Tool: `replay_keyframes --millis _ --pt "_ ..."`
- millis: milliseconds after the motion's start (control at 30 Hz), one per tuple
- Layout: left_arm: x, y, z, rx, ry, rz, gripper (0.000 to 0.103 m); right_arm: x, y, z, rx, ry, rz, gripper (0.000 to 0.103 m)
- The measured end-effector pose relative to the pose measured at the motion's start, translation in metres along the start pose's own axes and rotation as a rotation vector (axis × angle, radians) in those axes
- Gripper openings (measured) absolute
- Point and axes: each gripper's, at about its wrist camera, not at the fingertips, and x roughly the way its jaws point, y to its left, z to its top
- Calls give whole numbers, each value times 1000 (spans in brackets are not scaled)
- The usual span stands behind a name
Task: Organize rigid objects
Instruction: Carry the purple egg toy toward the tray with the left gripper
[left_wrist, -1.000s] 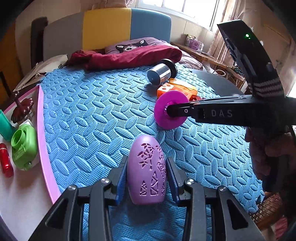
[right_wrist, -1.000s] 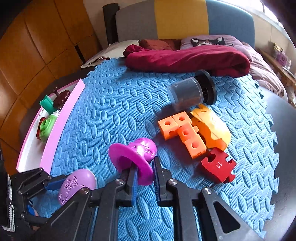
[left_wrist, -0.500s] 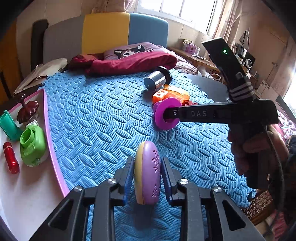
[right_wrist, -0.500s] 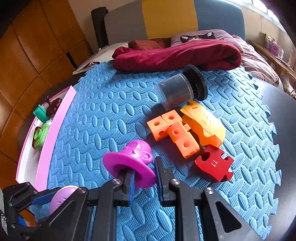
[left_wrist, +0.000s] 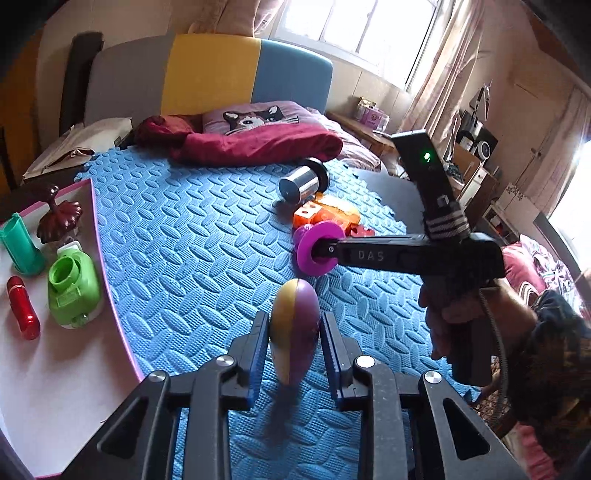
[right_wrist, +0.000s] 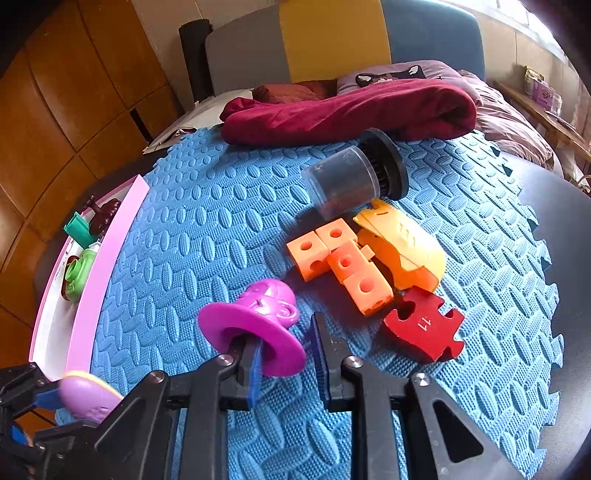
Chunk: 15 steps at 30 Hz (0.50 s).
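My left gripper (left_wrist: 294, 332) is shut on a purple and yellow egg-shaped toy (left_wrist: 295, 321), held edge-up just above the blue foam mat (left_wrist: 192, 236). The same egg (right_wrist: 86, 395) shows at the lower left of the right wrist view. A magenta hat-shaped toy (right_wrist: 266, 306) lies on the mat. My right gripper (right_wrist: 284, 343) has its jaws opening around the brim: the left finger is under the brim, and a gap shows beside the right finger. A pink-rimmed white tray (left_wrist: 55, 369) lies to the left.
The tray holds a green toy (left_wrist: 74, 291), a red cylinder (left_wrist: 24, 308), a teal piece (left_wrist: 20, 243) and a brown piece (left_wrist: 59, 214). On the mat lie a black-lidded clear jar (right_wrist: 351, 181), orange cubes (right_wrist: 343, 258), a yellow shell (right_wrist: 406, 251) and a red puzzle piece (right_wrist: 421, 328). A maroon blanket (right_wrist: 351, 110) lies behind.
My left gripper closed on the egg, which turned onto its edge and rose off the mat. The right gripper's jaws parted around the magenta hat.
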Motion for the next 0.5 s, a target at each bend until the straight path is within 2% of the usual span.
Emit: replay_keyframes --millis 167,300,500 --pt "-23 3 5 -17 -45 -12 28 -1 9 -1 -61 -11 -41 21" --pt "-49 14 10 -38 -90 8 28 -1 11 -1 -74 -16 -49 21" --pt "-94 59 13 -127 -168 118 28 -1 15 -1 -101 -26 -70 21"
